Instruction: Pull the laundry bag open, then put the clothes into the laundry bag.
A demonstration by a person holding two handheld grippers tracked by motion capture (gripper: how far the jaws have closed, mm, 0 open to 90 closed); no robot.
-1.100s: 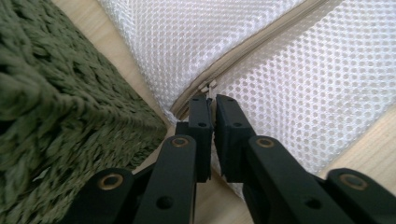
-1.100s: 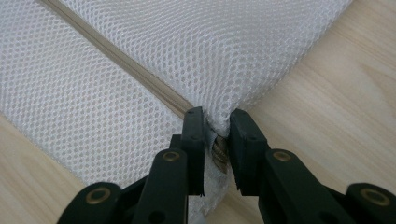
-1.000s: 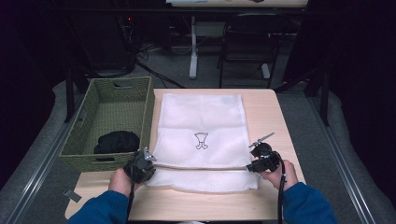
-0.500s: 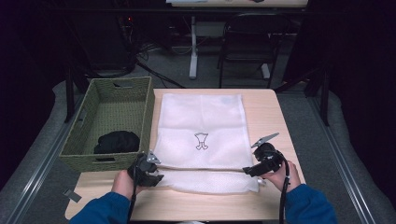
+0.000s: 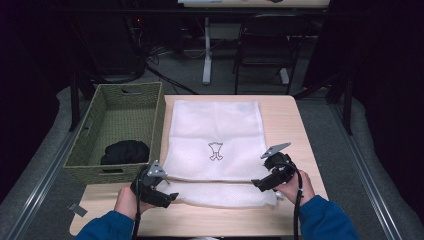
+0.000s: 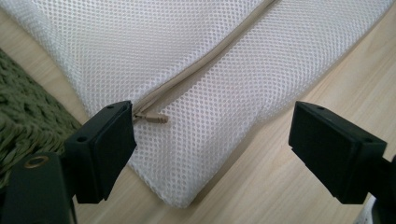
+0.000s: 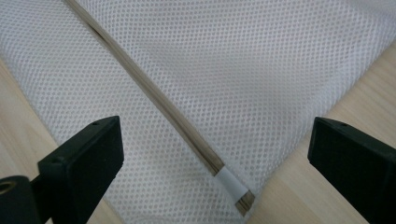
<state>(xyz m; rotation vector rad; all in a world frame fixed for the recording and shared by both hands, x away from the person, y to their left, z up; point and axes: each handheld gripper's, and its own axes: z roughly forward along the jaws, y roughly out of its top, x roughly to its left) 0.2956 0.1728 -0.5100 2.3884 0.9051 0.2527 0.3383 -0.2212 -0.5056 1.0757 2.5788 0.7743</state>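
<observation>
Wooden table point(image 5: 295, 125), mesh laundry bag point(image 5: 215, 125) flat. L gripper point(image 6: 212, 140) & R gripper point(image 7: 212, 154) wide, just opened, holding nothing. Re-grip zipper pull point(image 6: 152, 117) beside L jaw, pin far end w/ R.

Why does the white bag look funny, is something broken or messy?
Nothing looks broken. The mesh bag lies flat and straight on the table, its zipper closed with the pull at the left corner. A black cloth sits bunched in the basket.
</observation>
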